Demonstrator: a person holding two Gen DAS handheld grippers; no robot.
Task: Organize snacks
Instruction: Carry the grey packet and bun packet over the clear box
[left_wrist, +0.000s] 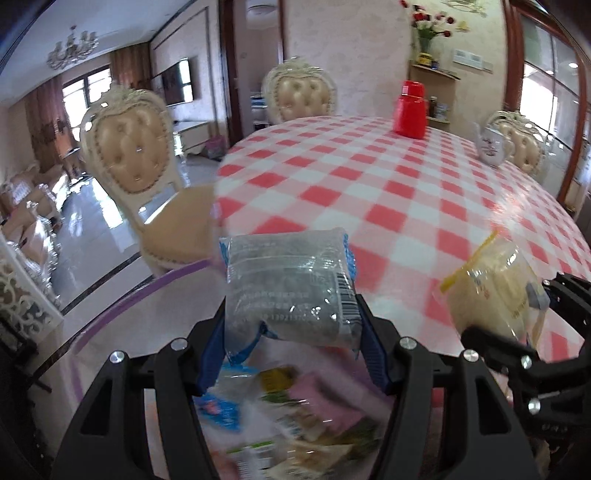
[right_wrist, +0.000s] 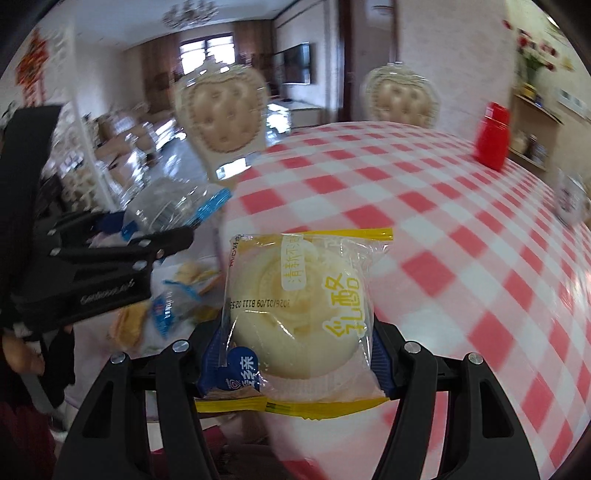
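My left gripper (left_wrist: 291, 325) is shut on a clear packet with blue edges and a grey filling (left_wrist: 291, 288), held above the near edge of the red-checked table (left_wrist: 369, 173). Below it lies a heap of several wrapped snacks (left_wrist: 295, 417) inside a clear container with a purple rim (left_wrist: 122, 306). My right gripper (right_wrist: 295, 347) is shut on a clear, yellow-edged packet with a round pale pastry (right_wrist: 299, 314). That same pastry packet (left_wrist: 495, 288) shows at the right of the left wrist view. The left gripper (right_wrist: 110, 251) with its blue-edged packet (right_wrist: 177, 210) appears at the left of the right wrist view.
A red lidded jar (left_wrist: 410, 110) stands far back on the table, and a white teapot (left_wrist: 491, 144) sits at the right rim. Cream padded chairs (left_wrist: 129, 151) stand around the table's left and far sides. A person's hand and dark sleeve (right_wrist: 22, 358) show at the lower left.
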